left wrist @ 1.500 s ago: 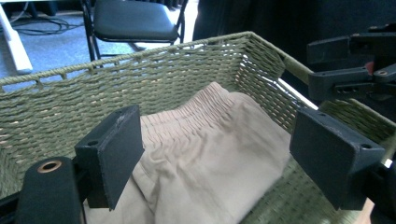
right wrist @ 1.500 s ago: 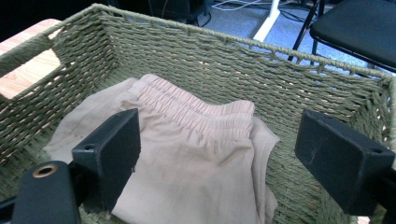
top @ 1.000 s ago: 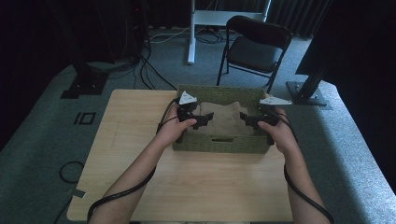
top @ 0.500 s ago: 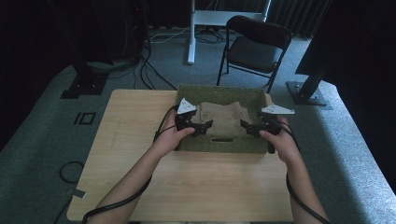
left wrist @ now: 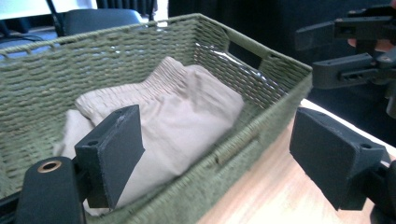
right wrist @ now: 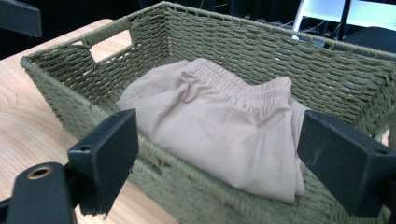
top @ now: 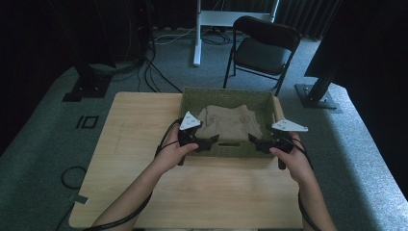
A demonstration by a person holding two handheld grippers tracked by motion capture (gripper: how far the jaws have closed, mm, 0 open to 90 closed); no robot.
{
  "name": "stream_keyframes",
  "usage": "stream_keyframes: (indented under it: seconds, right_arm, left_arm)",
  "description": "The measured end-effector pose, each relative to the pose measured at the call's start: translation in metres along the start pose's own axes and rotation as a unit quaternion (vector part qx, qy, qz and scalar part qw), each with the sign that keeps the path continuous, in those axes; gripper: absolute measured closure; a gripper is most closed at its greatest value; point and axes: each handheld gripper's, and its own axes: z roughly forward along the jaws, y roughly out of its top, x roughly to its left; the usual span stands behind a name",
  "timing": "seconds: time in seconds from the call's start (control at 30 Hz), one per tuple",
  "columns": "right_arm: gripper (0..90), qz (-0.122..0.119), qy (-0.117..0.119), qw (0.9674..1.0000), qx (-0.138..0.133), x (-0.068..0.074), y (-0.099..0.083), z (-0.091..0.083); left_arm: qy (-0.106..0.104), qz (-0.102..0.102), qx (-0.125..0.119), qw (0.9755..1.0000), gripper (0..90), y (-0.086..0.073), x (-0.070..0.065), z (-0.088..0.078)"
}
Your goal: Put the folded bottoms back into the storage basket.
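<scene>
A green woven basket stands at the table's far middle with a folded beige garment inside. My left gripper hovers at the basket's near left corner, open, its jaws pointing right. My right gripper hovers at the near right corner, open, pointing left. In the left gripper view the open left gripper straddles the basket's near wall, with the garment beyond and the right gripper at the top right. The right gripper frames the basket wall and the garment, nothing pinched.
The wooden table has bare surface left of the basket and in front of it. A black folding chair and a white desk leg stand behind the table. Cables lie on the grey floor.
Both hands have drawn back toward the person, from over the basket's sides to its near wall. The basket and the garment have not moved. Both grippers' jaws stay wide.
</scene>
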Motion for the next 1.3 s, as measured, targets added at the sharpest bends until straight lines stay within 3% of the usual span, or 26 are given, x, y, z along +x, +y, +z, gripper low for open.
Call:
stream_keyframes:
  seconds: [0.5, 0.87, 0.9, 1.0, 1.3]
  right_arm:
    - [12.3, -0.015, 0.004, 0.9998, 0.011, 0.012, -0.043, -0.015]
    - [12.3, -0.004, 0.001, 0.9994, 0.036, 0.013, -0.077, -0.014]
    - [12.3, -0.006, 0.000, 0.9993, 0.038, 0.013, -0.080, -0.013]
    - [12.3, -0.001, -0.005, 0.9984, 0.056, 0.011, -0.097, -0.009]
    - [13.6, 0.008, -0.020, 0.9966, 0.080, 0.006, -0.118, -0.009]
  left_arm:
    - [-0.009, 0.011, 0.003, 0.9999, 18.4, -0.035, -0.014, -0.024]
    - [-0.004, 0.014, 0.033, 0.9993, 18.4, -0.069, -0.012, -0.024]
    - [-0.003, 0.006, 0.036, 0.9993, 18.4, -0.076, -0.010, -0.026]
    - [-0.002, 0.006, 0.045, 0.9990, 18.4, -0.086, -0.010, -0.027]
    - [0.011, -0.005, 0.070, 0.9975, 18.4, -0.110, -0.002, -0.029]
